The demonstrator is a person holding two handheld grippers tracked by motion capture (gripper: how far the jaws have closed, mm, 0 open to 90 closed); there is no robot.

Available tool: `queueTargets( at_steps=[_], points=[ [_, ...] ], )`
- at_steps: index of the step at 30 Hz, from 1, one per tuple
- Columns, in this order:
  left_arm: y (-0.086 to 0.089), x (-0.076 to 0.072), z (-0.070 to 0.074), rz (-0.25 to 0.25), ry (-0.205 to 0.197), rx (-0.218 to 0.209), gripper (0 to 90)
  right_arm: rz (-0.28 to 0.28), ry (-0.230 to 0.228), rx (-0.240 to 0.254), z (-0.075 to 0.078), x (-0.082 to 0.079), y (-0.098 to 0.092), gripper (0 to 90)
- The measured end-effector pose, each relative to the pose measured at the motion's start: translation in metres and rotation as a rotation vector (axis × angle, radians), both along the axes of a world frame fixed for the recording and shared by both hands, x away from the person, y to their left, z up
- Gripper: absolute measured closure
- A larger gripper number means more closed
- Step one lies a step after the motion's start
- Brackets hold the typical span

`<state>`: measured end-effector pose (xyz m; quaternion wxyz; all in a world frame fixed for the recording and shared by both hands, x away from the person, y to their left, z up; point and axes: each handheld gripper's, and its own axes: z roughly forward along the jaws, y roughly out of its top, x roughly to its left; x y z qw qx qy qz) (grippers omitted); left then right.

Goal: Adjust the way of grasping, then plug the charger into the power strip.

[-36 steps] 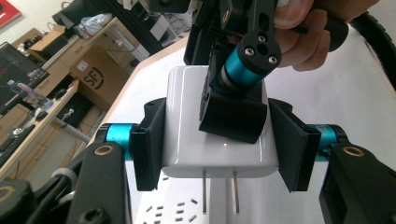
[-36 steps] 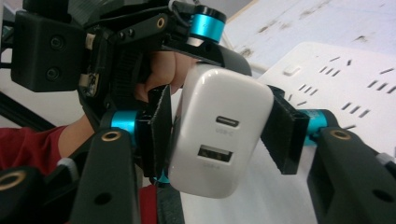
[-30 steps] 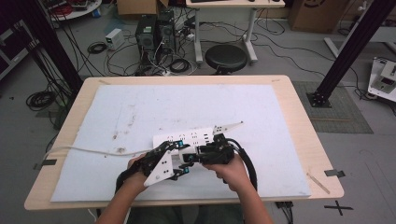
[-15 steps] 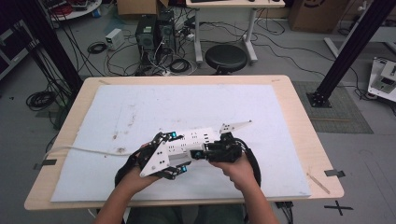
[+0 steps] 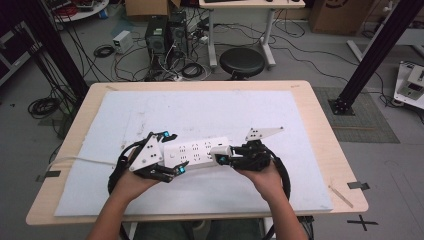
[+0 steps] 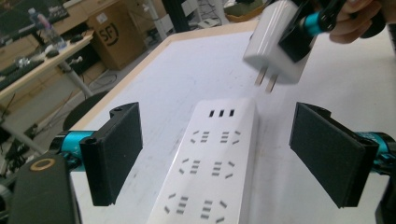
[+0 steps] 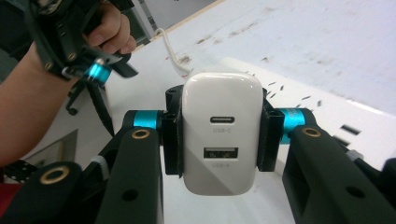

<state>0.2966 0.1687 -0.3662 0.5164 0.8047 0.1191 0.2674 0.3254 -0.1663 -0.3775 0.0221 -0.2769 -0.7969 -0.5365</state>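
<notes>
Left claw [image 5: 170, 152]: jaws just opened wide, straddling the strip [image 5: 196, 151] at near centre of the table [image 5: 320, 125] without touching. Right claw [image 5: 223, 159] clamped the charger [image 6: 273, 42], prongs above the strip's right end; I judged squaring prongs to slots essential.

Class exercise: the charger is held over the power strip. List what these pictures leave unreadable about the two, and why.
- Power strip: near end cut off by the left gripper view's bottom edge.
- Charger: prongs face away in the right gripper view.
- Strip's cord: far end passes behind the left gripper in the high view.
</notes>
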Motion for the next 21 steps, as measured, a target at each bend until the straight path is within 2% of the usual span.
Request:
queueTargets(
  at_steps=[2, 6, 10, 16, 18, 19, 20, 21],
  points=[
    [0.008, 0.002, 0.000, 0.021, 0.019, -0.009, 17.2, 0.007, -0.014, -0.009, 0.003, 0.000, -0.001, 63.2],
    [0.019, 0.005, 0.002, 0.047, 0.031, -0.019, 16.9, 0.017, -0.040, -0.041, 0.006, 0.002, 0.001, 63.3],
    [0.034, 0.009, 0.005, 0.085, 0.043, -0.038, 16.4, 0.039, -0.079, -0.093, 0.010, 0.006, 0.006, 63.3],
    [0.047, 0.010, 0.005, 0.113, 0.054, -0.058, 16.3, 0.008, -0.193, -0.207, 0.020, 0.010, 0.022, 63.3],
    [0.051, 0.010, 0.004, 0.118, 0.059, -0.055, 16.3, 0.011, -0.217, -0.246, 0.022, 0.015, 0.027, 63.3],
    [0.051, 0.010, 0.004, 0.118, 0.059, -0.055, 16.3, 0.011, -0.217, -0.246, 0.022, 0.015, 0.027, 63.3],
    [0.055, 0.010, 0.003, 0.121, 0.061, -0.047, 16.3, 0.021, -0.239, -0.309, 0.023, 0.021, 0.033, 63.2],
    [0.057, 0.009, 0.002, 0.125, 0.060, -0.044, 16.3, 0.031, -0.248, -0.331, 0.023, 0.024, 0.035, 63.2]
  ],
)
